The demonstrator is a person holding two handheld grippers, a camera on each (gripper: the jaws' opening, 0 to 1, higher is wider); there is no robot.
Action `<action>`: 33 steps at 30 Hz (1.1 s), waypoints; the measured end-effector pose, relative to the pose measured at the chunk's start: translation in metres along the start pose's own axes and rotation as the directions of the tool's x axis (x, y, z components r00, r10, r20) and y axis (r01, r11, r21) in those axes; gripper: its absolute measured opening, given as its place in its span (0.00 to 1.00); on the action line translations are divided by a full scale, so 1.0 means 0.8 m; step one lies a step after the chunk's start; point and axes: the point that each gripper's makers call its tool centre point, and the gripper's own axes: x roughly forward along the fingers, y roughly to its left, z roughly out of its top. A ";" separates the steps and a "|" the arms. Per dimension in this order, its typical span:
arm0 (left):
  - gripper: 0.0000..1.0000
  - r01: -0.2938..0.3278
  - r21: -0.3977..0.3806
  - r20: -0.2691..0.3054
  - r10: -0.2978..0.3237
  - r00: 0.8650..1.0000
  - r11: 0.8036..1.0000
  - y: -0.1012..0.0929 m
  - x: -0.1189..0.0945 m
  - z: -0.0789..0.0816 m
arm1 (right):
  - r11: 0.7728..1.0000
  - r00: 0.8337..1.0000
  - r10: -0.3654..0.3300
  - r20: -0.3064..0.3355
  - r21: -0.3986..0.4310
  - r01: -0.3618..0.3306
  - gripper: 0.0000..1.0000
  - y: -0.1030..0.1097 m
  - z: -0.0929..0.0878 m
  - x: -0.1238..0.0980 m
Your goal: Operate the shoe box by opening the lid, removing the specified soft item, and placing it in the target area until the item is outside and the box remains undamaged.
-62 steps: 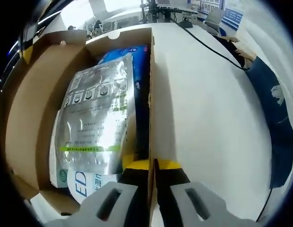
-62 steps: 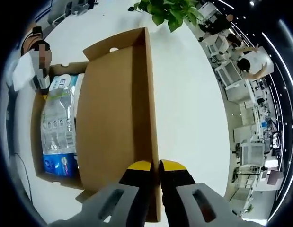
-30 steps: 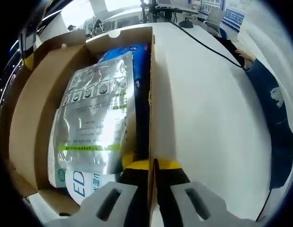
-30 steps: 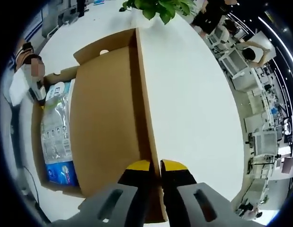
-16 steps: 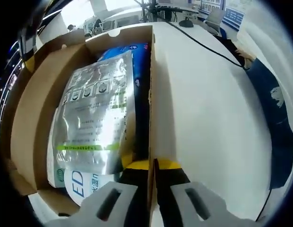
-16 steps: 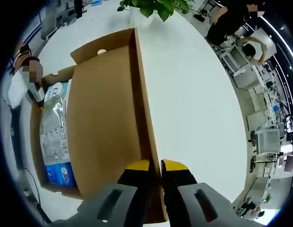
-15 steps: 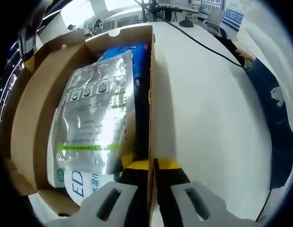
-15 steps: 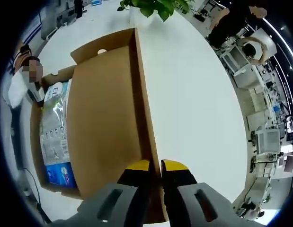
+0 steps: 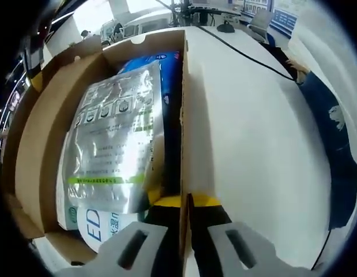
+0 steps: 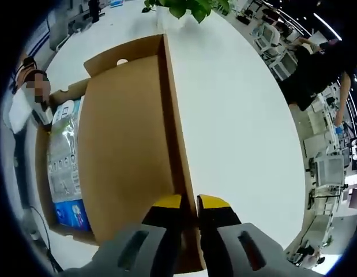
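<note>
Now, left claw point(image 9: 185, 200): clamped on box wall point(image 9: 182, 109).
Right claw point(image 10: 190, 201): grips lid point(image 10: 132, 144).
Risk: overswinging may tear cardboard hinge.

Since about two seconds ago, the brown cardboard lid point(image 10: 129, 156) pinched by the right gripper point(image 10: 190, 203) has swung further over the shoe box point(image 9: 28, 167). In the right gripper view it now covers more of the silver foil pouch point(image 10: 61, 158). In the left gripper view the lid's inner face point(image 9: 11, 115) appears narrower.
</note>
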 end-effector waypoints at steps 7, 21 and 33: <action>0.01 0.000 0.003 0.002 0.000 1.000 1.000 -0.001 0.001 0.000 | 1.000 1.000 0.019 0.003 -0.006 -0.019 0.07 -0.013 -0.002 0.017; 0.01 0.003 0.007 0.003 -0.003 1.000 1.000 -0.001 0.001 0.001 | 0.999 0.999 0.036 -0.012 -0.013 -0.036 0.09 -0.014 -0.010 0.033; 0.01 0.001 0.011 0.003 -0.001 1.000 1.000 -0.001 0.003 -0.002 | 0.999 0.999 0.041 -0.024 -0.023 -0.042 0.10 -0.017 -0.013 0.053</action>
